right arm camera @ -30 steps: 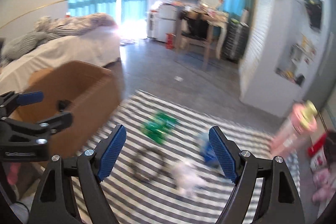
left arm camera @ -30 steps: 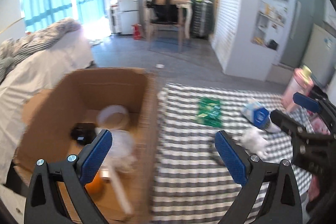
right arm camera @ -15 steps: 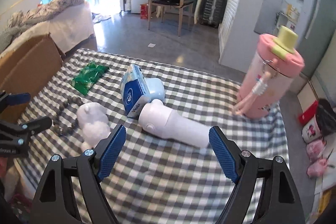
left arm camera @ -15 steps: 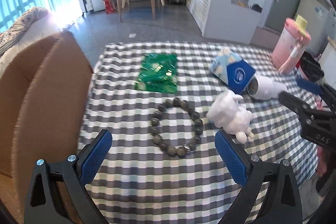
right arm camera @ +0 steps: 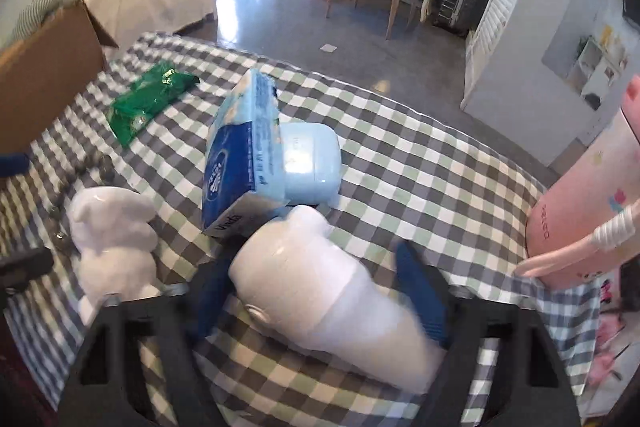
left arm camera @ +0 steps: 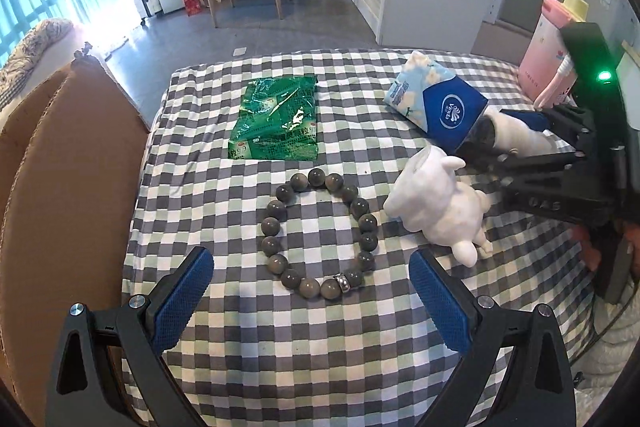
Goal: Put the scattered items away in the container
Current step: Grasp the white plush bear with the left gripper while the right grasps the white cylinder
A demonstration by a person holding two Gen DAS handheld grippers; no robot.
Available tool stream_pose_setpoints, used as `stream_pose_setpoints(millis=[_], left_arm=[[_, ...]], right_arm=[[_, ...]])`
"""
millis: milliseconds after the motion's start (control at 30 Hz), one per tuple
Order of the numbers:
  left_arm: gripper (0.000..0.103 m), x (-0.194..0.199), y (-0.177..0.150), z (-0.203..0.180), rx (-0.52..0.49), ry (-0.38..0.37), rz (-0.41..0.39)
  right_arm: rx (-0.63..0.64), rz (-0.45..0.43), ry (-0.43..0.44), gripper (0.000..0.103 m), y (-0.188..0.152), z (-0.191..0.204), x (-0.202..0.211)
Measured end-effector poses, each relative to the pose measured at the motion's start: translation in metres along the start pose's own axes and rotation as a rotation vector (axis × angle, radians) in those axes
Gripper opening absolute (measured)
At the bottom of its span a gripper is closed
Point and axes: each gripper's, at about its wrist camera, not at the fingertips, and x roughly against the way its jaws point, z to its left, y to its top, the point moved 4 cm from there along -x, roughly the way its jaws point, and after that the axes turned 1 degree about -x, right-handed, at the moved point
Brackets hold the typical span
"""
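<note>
Right hand-held gripper (right arm camera: pixel 316 291) straddles the white bottle (right arm camera: pixel 320 287) lying on the bench (left arm camera: pixel 360 347), jaws wide, not yet clamped. Left hand-held gripper (left arm camera: pixel 312 287) hovers wide over the bead bracelet (left arm camera: pixel 318 231), cardboard box (left arm camera: pixel 60 207) alongside for short drops.

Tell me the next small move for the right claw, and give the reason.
Probably close the right claw on the white bottle: the bottle lies on the checked cloth between its open blue pads, which do not yet seem to grip it. Then carry it to the cardboard box.
</note>
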Motion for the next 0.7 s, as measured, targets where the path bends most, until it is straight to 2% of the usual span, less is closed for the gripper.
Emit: stream_pose_setpoints(millis=[33, 167, 333, 500, 700], left_arm=[[0.101, -0.001, 0.001, -0.001, -0.002, -0.001, 0.000], [0.101, -0.003, 0.005, -0.006, -0.016, -0.003, -0.003], [0.101, -0.003, 0.015, -0.024, -0.035, -0.026, -0.025], [0.101, -0.006, 0.024, -0.049, -0.071, -0.078, -0.065], [0.101, -0.022, 0.023, -0.075, -0.129, -0.115, -0.053]], right_arm=[[-0.010, 0.001, -0.004, 0.056, -0.002, -0.001, 0.003], [-0.126, 0.016, 0.001, 0.056, -0.015, -0.007, 0.021], [-0.221, -0.084, 0.074, 0.056, -0.028, -0.008, 0.066], [-0.260, -0.104, 0.061, 0.056, -0.043, -0.017, 0.078], [-0.285, -0.094, 0.052, 0.056, -0.055, -0.023, 0.083]])
